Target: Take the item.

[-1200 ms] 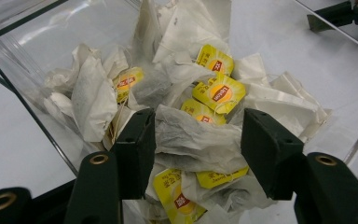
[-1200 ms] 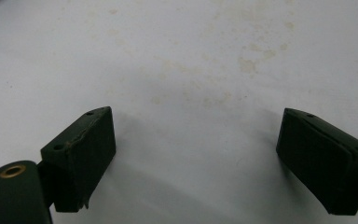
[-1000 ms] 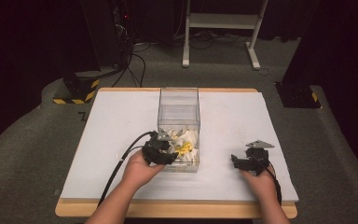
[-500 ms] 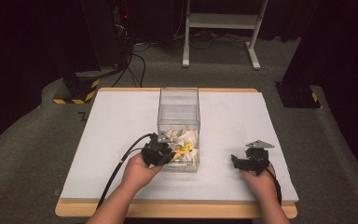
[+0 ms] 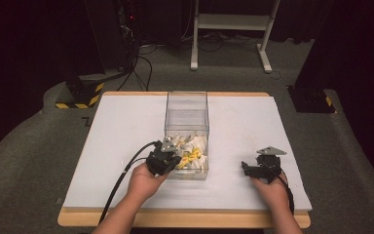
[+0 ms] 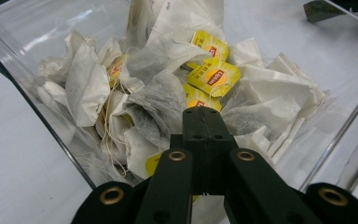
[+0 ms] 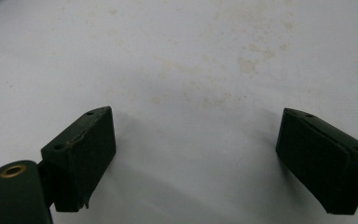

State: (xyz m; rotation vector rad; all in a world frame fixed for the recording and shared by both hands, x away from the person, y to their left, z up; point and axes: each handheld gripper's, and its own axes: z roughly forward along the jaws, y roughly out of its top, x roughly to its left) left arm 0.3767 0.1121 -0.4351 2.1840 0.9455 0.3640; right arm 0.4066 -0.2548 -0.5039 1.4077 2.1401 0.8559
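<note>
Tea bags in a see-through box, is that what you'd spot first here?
Yes. The clear box in the middle of the white table catches the eye, with its heap of tea bags and bright yellow tags at the near end. The left gripper sits over the heap with its jaws together, while the right gripper rests wide open on bare table.

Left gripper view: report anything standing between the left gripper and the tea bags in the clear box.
Nothing visible stands in the way. The left gripper reaches inside the open-topped clear plastic box, directly over the pile of white paper tea bags with yellow tags. Its jaws have just been closing and now meet; no bag shows between them.
</note>
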